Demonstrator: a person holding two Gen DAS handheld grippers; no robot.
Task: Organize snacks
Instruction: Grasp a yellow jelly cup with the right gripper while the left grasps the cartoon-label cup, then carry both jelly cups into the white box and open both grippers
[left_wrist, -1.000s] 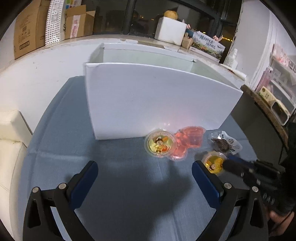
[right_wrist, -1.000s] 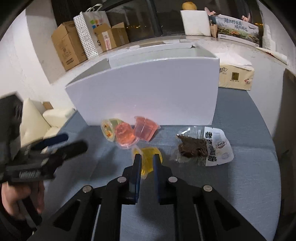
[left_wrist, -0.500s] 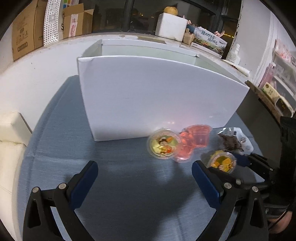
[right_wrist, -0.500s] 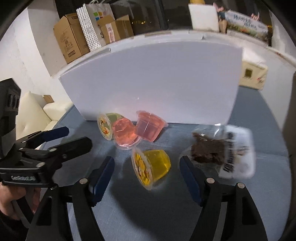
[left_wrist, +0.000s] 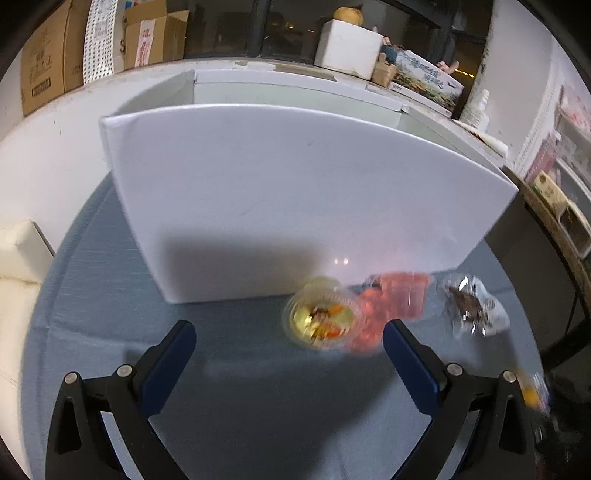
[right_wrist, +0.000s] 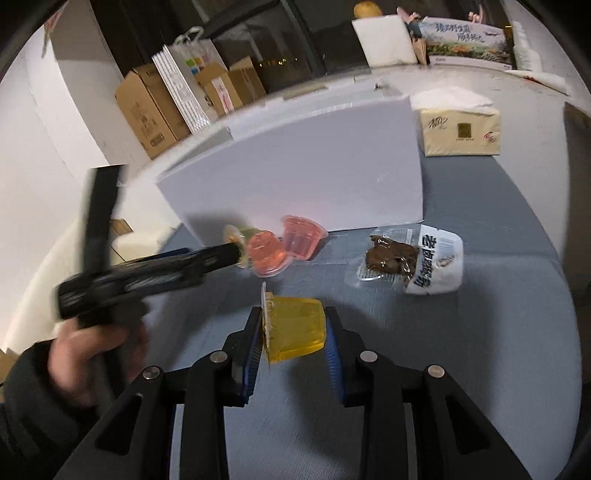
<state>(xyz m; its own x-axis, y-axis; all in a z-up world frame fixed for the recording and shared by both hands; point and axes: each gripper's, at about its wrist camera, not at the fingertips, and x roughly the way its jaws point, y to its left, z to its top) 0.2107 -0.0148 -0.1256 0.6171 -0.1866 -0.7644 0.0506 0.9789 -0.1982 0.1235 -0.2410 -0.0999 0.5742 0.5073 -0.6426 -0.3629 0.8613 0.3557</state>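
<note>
The right gripper (right_wrist: 293, 334) has just closed its blue-padded jaws on a yellow jelly cup (right_wrist: 293, 326), clamping it on its side with the foil lid facing left and the cup lifted clear of the blue-grey tablecloth (right_wrist: 480, 350). Just beyond it, against the near wall of a tall white box (right_wrist: 314, 166), lie two pink jelly cups (right_wrist: 284, 245) tipped over and touching, with a further yellow-lidded cup (left_wrist: 321, 321) at their left; its lid carries a cartoon print, too blurred to read. To the right of the pink cups rests a clear packet of dark braised snack (right_wrist: 410, 260) with a white label bearing large black Chinese characters, not legible in full. Farther right, beside the box, stands a cream tissue pack (right_wrist: 461, 127) printed with brush-style characters and a small dark square emblem. Cardboard cartons (right_wrist: 147, 110) on the far ledge carry printed panels too small to make out, and a long box (right_wrist: 465, 44) at the far right shows a landscape picture under a line of Chinese text.

The left gripper (left_wrist: 290, 363), held in a dark-sleeved hand (right_wrist: 96, 354), has its jaws wide apart and holds nothing, the yellow-lidded cup lying just ahead between the tips and nearer the right one.
</note>
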